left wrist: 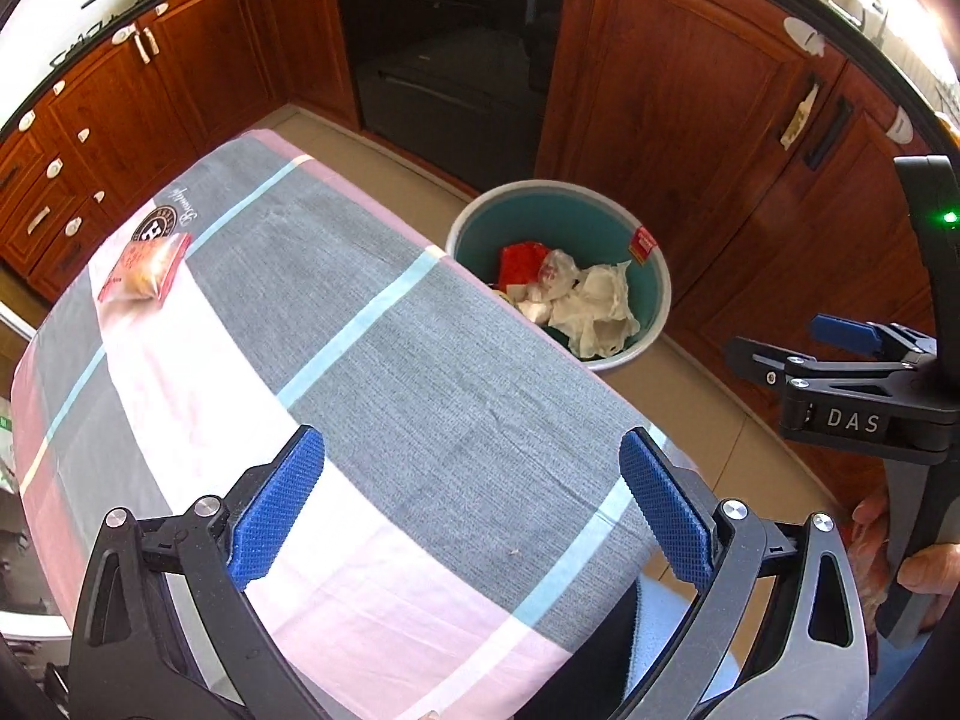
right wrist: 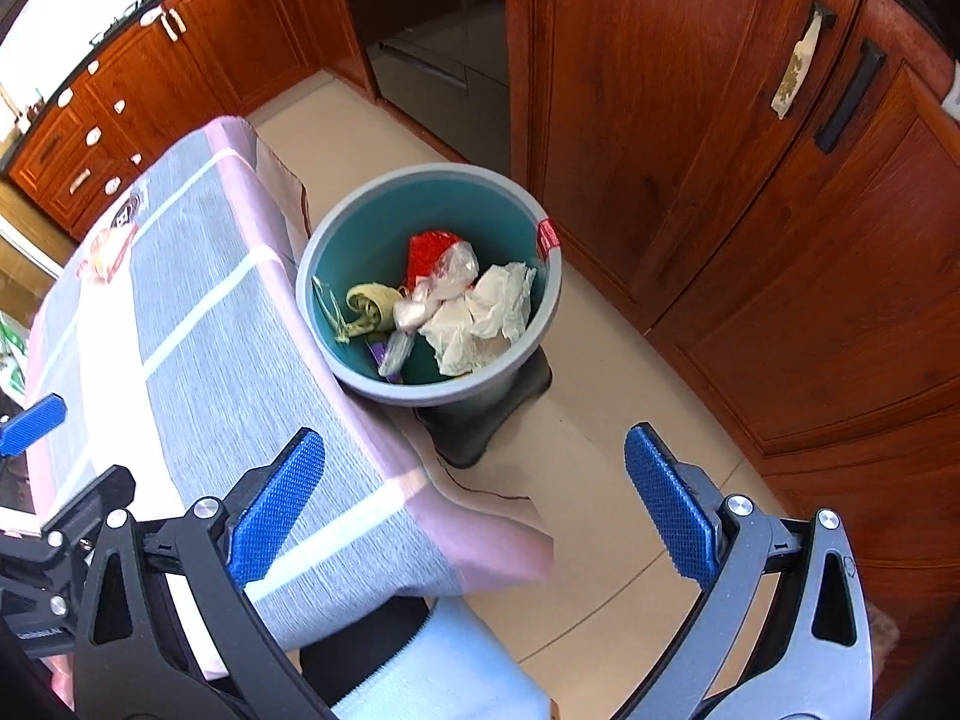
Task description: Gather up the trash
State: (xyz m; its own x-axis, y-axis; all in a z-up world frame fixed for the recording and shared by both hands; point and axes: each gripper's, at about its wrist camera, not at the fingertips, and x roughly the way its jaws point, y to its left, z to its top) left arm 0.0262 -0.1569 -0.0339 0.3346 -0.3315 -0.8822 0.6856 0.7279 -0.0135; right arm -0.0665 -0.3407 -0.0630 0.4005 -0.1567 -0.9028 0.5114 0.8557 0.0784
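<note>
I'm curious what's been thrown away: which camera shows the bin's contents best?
The right wrist view: it looks down into the bin, showing tissue and wrappers. In the left wrist view, the table hides part of the bin.

Bin's near rim hidden behind table edge — snack packet print blurred

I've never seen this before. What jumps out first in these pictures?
The teal bin on the floor beside the table, full of crumpled paper and wrappers. One red snack packet lies at the far end of the striped tablecloth. Both blue-padded tongs, left and right, gape open, empty.
</note>
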